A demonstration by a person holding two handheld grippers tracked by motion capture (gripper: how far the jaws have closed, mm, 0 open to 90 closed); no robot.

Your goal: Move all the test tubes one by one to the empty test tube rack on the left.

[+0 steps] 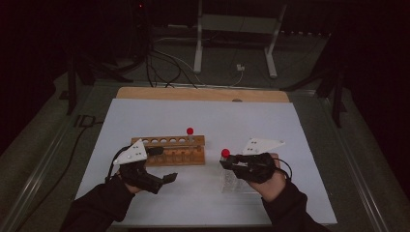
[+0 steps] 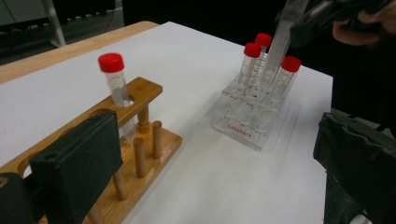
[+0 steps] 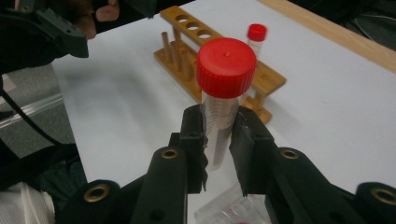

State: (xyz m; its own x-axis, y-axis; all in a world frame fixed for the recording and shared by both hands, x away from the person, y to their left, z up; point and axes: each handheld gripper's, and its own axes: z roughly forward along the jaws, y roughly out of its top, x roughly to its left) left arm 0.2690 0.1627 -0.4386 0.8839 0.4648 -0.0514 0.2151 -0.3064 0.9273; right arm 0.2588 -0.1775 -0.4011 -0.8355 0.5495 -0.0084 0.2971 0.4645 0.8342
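The right claw [image 3: 218, 140] is clamped on a clear tube [image 3: 219, 119] with a red cap, gripping the barrel below the cap so the tube's long axis stands upright, cap on top. In the high view this claw [image 1: 225, 162] hangs over the clear rack [image 1: 233, 182] near the desk's [image 1: 270, 121] near-right part, where three more capped tubes [image 2: 264, 70] stand in the rack [image 2: 243, 123].

The wooden rack [image 1: 176, 151] lies toward the desk's left edge from the held tube, near the middle of the desk, its row of holes running left to right. One tube [image 1: 190, 135] already stands in the hole at its right end, the end nearest the right claw; the holes farther left are bare. So the carry probably runs level toward the left edge, and the tube must stay upright to drop into the next free hole just beyond the filled one.

The left claw [image 1: 167, 165] sits just in front of the wooden rack [image 2: 135, 140], jaws apart and holding nothing, near enough to steady it.
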